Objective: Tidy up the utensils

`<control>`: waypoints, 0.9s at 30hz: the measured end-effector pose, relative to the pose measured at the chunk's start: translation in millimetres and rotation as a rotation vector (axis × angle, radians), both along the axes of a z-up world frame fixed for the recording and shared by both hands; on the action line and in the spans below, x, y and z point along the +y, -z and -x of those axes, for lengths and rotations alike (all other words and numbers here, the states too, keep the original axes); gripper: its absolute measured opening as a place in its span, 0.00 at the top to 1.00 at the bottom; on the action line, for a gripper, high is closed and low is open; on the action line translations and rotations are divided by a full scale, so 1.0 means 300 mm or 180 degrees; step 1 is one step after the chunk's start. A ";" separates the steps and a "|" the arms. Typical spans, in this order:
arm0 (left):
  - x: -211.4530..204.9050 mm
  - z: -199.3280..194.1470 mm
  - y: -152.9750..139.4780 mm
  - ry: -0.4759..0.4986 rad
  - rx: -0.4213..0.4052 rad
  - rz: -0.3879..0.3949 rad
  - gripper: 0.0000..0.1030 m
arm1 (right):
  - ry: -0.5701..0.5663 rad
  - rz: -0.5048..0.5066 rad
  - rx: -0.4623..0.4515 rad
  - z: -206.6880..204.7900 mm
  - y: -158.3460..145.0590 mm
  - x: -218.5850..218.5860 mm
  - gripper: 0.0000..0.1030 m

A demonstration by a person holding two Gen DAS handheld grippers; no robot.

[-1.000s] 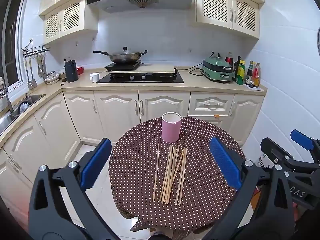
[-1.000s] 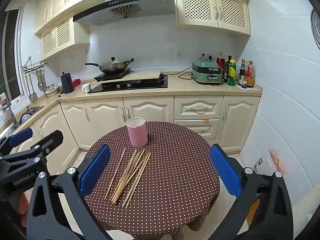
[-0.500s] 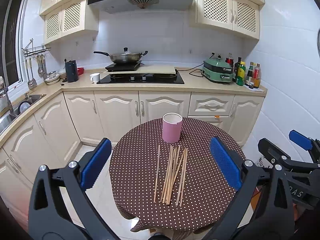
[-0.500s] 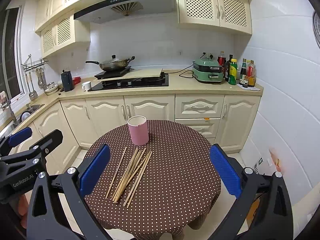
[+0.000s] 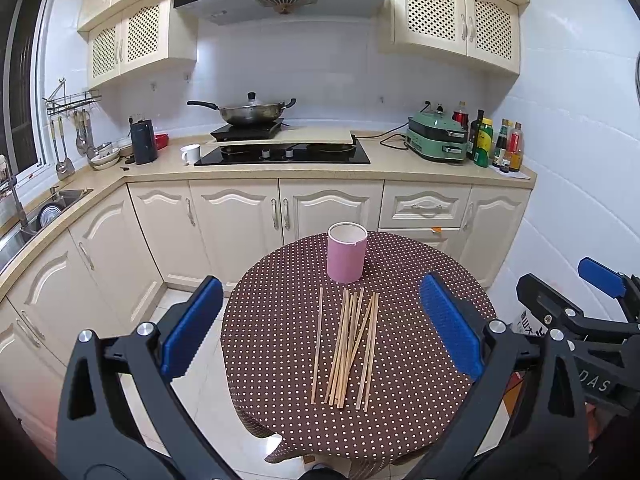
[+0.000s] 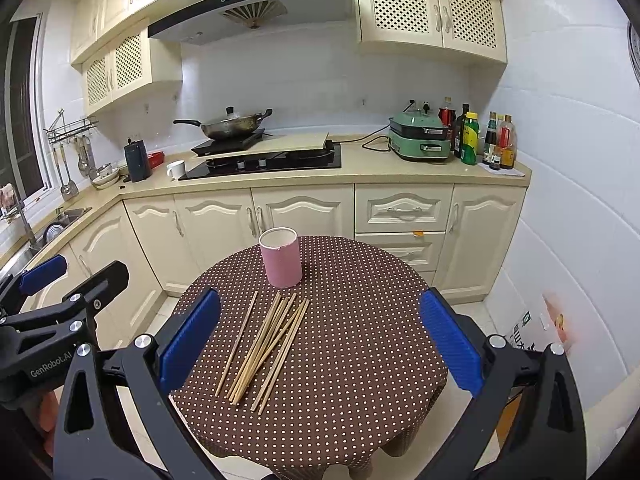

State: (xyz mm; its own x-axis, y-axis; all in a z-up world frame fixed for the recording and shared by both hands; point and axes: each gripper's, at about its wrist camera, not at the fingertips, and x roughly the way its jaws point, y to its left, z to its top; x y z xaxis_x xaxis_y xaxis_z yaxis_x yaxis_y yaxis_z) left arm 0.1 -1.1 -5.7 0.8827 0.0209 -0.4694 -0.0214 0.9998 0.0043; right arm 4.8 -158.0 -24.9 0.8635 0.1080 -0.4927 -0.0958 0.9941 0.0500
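Both wrist cameras look forward between spread blue pads (image 5: 192, 328), from above the near table (image 6: 360, 320) edge, sharing chopsticks (image 5: 348, 344), pink cup (image 6: 281, 258) and kitchen counter (image 5: 400, 168).

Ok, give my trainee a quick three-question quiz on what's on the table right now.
1. True or false: the chopsticks are already inside the pink cup.
2. Is the cup upright or tipped over?
3. The left gripper and right gripper are: A) both open and empty, B) both shut on chopsticks, C) one open, one shut.

Key: 1. False, they lie loose on the dotted tablecloth, nearer the camera than the cup. 2. Upright. 3. A.
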 end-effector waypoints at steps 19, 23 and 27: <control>-0.010 -0.005 -0.003 0.0038 0.0024 -0.0010 0.06 | 0.0044 -0.0033 0.0058 -0.015 -0.004 -0.020 0.07; -0.010 -0.004 -0.005 0.0043 0.0032 -0.0014 0.06 | 0.0069 -0.0035 0.0082 -0.013 -0.003 -0.014 0.07; -0.006 -0.009 -0.011 0.0056 0.0045 -0.0003 0.06 | 0.0092 -0.0044 0.0084 -0.011 -0.006 -0.015 0.07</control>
